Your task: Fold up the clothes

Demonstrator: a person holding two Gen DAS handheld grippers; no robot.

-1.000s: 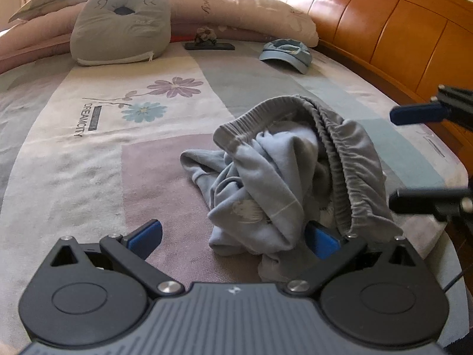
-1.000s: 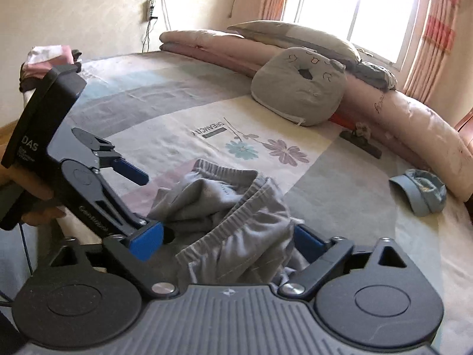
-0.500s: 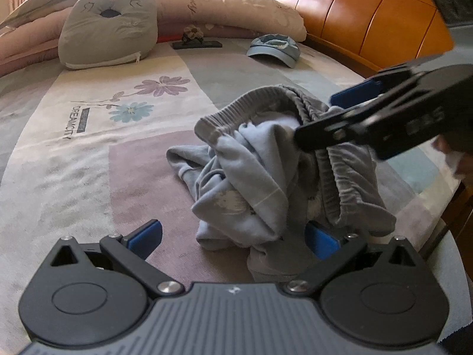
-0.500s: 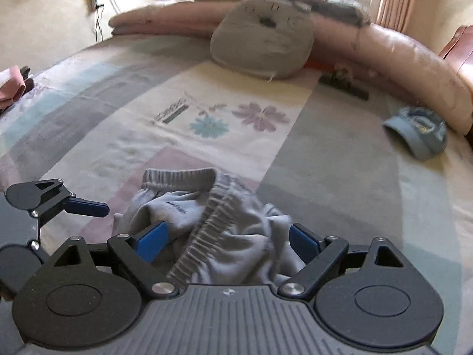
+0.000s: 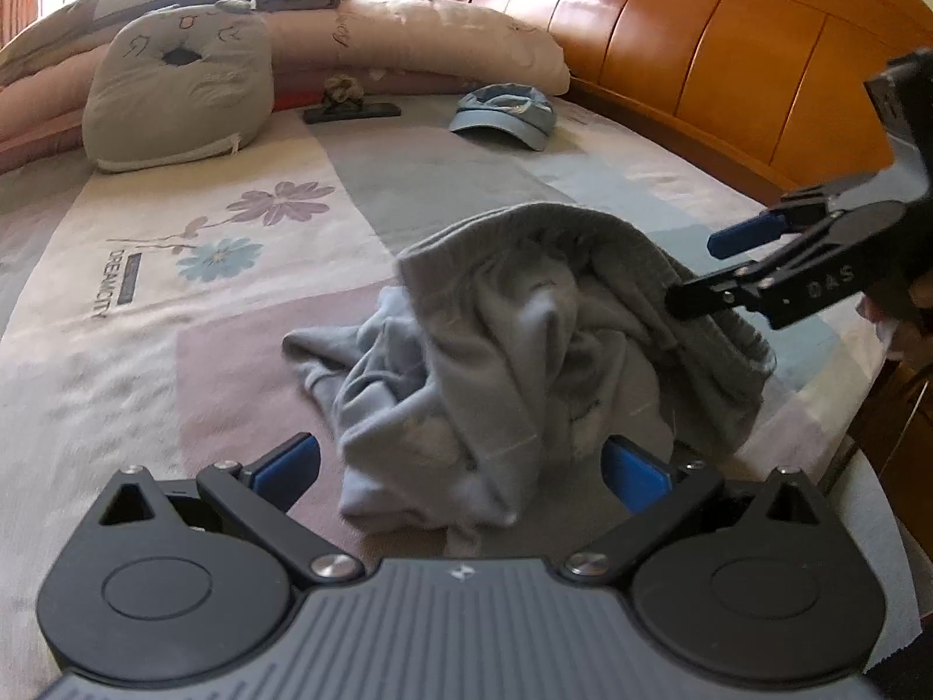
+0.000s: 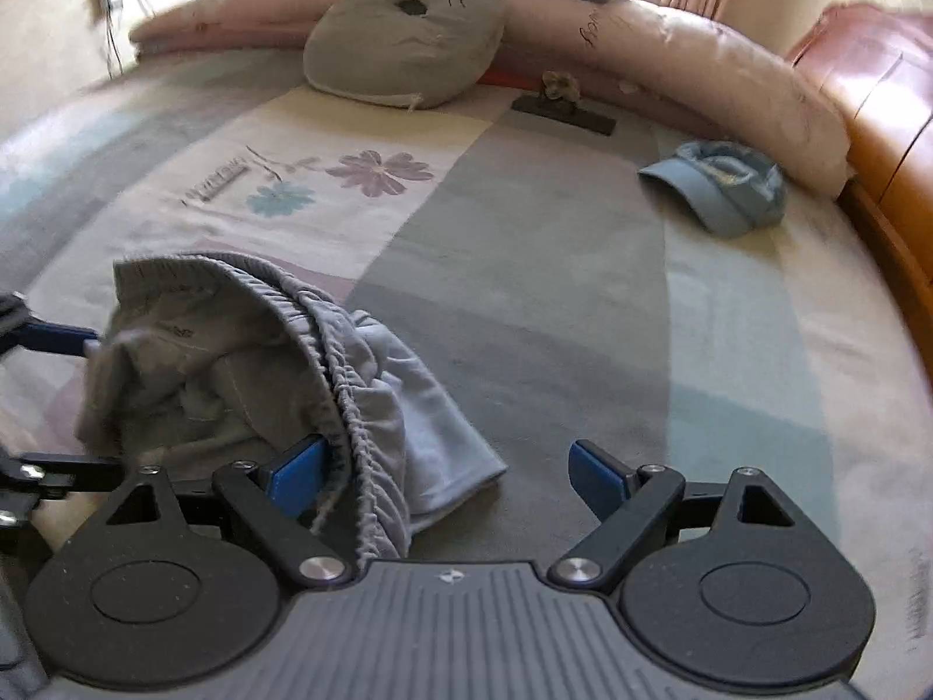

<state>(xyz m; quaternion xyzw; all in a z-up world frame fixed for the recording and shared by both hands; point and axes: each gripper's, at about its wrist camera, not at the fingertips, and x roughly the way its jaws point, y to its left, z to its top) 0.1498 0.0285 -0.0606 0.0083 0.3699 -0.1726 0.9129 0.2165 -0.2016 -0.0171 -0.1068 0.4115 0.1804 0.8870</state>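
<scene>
Left view: soft grey trousers, crumpled in a heap with a ribbed elastic waistband, lie on the bed, between the spread left tool.

Right view: the right tool is spread wide; the waistband drapes against its left pad.

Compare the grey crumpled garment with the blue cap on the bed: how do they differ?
The grey crumpled garment with an elastic waistband lies in a heap right at both tools; the blue cap sits far off near the long pink pillow. The garment is shapeless and much bigger; the cap keeps its shape. Both rest on the patterned bedspread.
</scene>
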